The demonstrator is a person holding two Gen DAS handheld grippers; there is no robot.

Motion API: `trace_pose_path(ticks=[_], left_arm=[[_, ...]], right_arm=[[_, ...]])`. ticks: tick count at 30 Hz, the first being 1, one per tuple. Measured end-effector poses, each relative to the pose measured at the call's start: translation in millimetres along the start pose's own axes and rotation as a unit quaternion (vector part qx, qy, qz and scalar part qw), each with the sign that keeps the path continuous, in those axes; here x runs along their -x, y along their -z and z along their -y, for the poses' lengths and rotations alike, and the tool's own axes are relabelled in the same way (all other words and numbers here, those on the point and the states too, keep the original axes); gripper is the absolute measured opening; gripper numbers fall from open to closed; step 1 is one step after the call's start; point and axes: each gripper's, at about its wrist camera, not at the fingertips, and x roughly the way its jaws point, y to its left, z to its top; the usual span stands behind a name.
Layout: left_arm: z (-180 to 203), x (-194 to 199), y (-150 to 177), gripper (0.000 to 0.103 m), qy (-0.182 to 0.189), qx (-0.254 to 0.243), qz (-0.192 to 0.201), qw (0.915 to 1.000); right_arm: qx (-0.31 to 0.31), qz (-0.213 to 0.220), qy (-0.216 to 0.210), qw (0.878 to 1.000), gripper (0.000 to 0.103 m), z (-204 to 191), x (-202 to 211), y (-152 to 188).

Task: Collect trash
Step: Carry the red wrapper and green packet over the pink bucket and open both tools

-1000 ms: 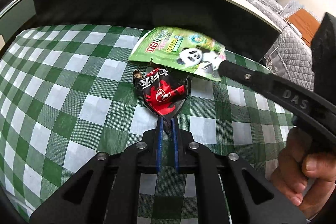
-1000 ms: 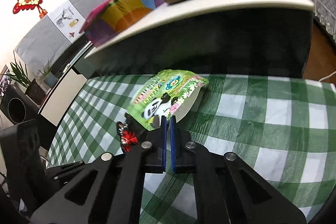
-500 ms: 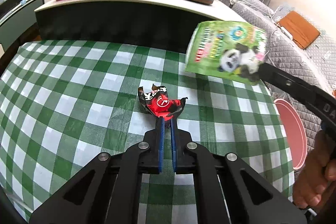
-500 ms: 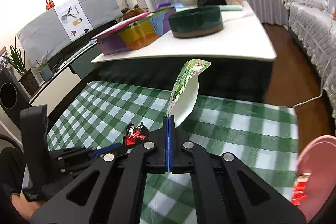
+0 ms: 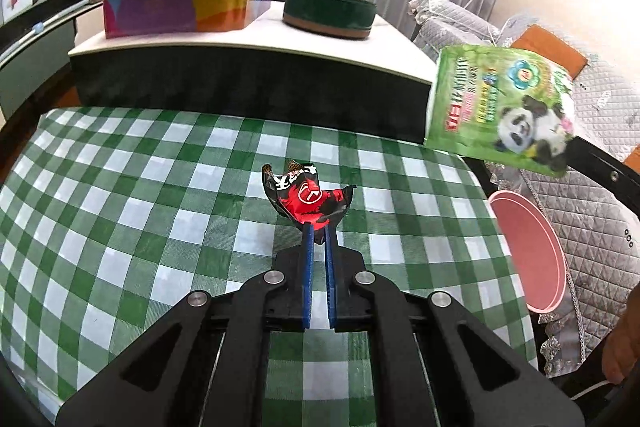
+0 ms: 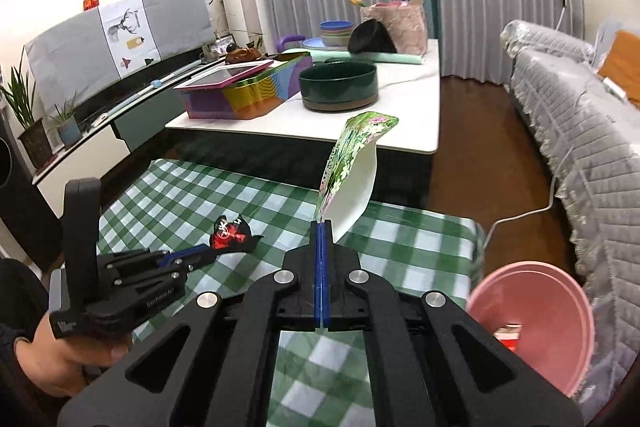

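My left gripper (image 5: 316, 227) is shut on a crumpled red and black wrapper (image 5: 308, 197) and holds it above the green checked tablecloth (image 5: 140, 187). It also shows in the right wrist view (image 6: 212, 253) with the wrapper (image 6: 230, 233). My right gripper (image 6: 321, 225) is shut on a green panda snack bag (image 6: 352, 167), held upright in the air; the bag shows at the right of the left wrist view (image 5: 504, 111). A pink bin (image 6: 540, 327) stands on the floor beside the table's right edge, with red trash inside (image 6: 508, 337).
Behind the checked table is a higher white-topped table (image 5: 248, 39) with a colourful tin (image 5: 180, 3) and a dark green round box (image 5: 328, 11). A grey quilted sofa (image 6: 580, 131) runs along the right. The pink bin (image 5: 528, 247) is below the table edge.
Both grippers have lifted their trash off the tablecloth. The panda bag has risen and swung right, towards the pink bin. The red wrapper has risen a little.
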Motion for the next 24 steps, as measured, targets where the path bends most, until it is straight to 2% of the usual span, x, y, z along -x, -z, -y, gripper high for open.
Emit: trace_pose_path(ticks=[8, 24], left_arm=[[14.8, 18.9, 1.9, 0.005, 0.007, -0.02, 0.017, 0.9996], [62.2, 38.0, 7.8, 0.005, 0.027, -0.067, 0.033, 0.9968]], right_arm=[[-0.006, 0.021, 0.05, 0.999, 0.0, 5.4, 41.6, 21.6], [-0.04, 0.028, 0.112, 0.992, 0.0, 46.1, 78.8, 50.2]])
